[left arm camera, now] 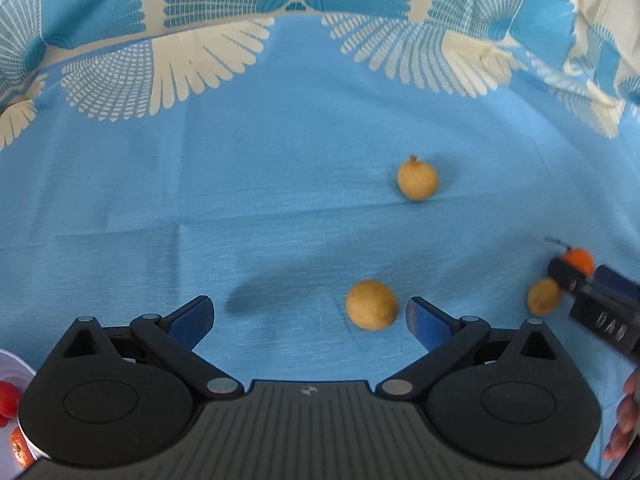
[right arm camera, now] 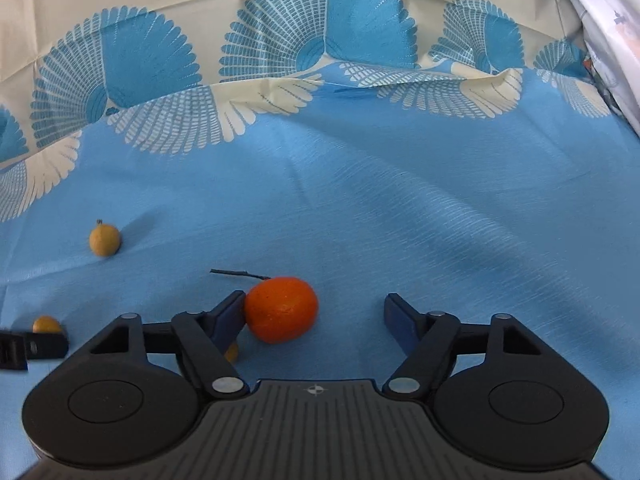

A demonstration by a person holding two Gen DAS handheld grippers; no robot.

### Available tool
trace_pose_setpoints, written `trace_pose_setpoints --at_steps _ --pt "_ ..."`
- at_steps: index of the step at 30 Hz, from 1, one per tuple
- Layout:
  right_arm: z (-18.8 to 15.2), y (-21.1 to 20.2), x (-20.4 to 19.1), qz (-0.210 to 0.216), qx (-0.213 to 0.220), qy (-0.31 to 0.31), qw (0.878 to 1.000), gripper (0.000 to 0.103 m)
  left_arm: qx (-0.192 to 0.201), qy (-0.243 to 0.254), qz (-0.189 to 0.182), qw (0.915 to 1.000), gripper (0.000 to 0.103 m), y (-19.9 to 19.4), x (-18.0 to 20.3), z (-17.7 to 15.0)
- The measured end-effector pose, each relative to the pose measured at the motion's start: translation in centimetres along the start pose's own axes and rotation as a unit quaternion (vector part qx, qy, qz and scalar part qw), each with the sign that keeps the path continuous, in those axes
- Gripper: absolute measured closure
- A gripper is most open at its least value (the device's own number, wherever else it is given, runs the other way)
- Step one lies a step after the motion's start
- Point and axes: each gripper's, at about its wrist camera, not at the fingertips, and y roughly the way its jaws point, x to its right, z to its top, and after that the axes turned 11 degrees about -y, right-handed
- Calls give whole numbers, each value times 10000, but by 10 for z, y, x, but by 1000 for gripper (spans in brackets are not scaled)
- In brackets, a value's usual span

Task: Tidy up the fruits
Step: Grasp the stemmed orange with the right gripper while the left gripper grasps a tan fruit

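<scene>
Cloth (left arm camera: 280, 184), blue with cream fan prints along its far edge, covers the whole work surface and carries the scattered fruit. Both tongs stand apart and hold nothing: the left gripper (left arm camera: 310, 316) hovers low with one tan fruit (left arm camera: 371, 305) between its tips, closer to the right finger, and the right gripper (right arm camera: 314, 316) brackets the orange (right arm camera: 281, 308), whose side touches the left finger (right arm camera: 228, 316) while the other finger stands well clear. A thin twig juts from the orange's top. Another tan fruit (left arm camera: 417, 179), stem nub up, sits farther out toward the cloth's middle, and a third (left arm camera: 543, 296) lies just beside the right gripper's tip. At the near left corner a white dish (left arm camera: 16, 364) shows red and orange fruit already in it, so the sorting looks part done, with two pickups now in hand. Next, each gripper likely needs centring on its fruit before closing gently, since round fruit may roll off an uneven pinch. Raised characters on the right gripper's side are too blurred to read; no other writing shows.
</scene>
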Motion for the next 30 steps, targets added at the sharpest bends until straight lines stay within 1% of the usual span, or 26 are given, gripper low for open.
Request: trace_pose_setpoints --at_steps 1,2,3,4,5,7,11,15,18,22,26,30 --pt "-1 -1 -2 -32 -5 -106 9999 34 43 11 -70 10000 12 -3 1 2" --pt "-2 -2 -5 -72 16 -202 9998 40 57 52 -125 9999 29 -5 3 1" --pt "-2 -4 -6 -7 74 -257 9996 60 15 113 -194 9997 50 -6 6 2" --pt "-1 -6 -7 61 88 -258 9996 65 -31 155 -208 9997 60 -6 8 2" --pt "0 -7 -7 -8 65 -249 9997 65 -50 192 -210 9996 74 -7 12 1" --pt "-1 -12 -5 -88 77 -162 9998 65 13 230 -195 9995 74 -12 13 -2" --pt "-6 -34 15 -270 281 286 9988 65 184 261 -229 9992 74 -33 10 -12" --pt "-18 -73 35 -475 491 548 9962 65 471 443 -206 9977 74 -76 4 -33" --pt "-31 -110 38 -500 624 582 9951 65 490 428 -261 9975 74 -113 -10 -56" --pt "-50 -167 26 -291 807 471 9952 65 455 312 -305 9980 74 -164 -37 -90" --pt "-67 -219 -4 154 891 265 9955 65 544 161 -278 9980 74 -216 -69 -123" --pt "-78 -265 -45 688 941 -16 9932 65 663 -56 -189 9976 74 -260 -106 -156"
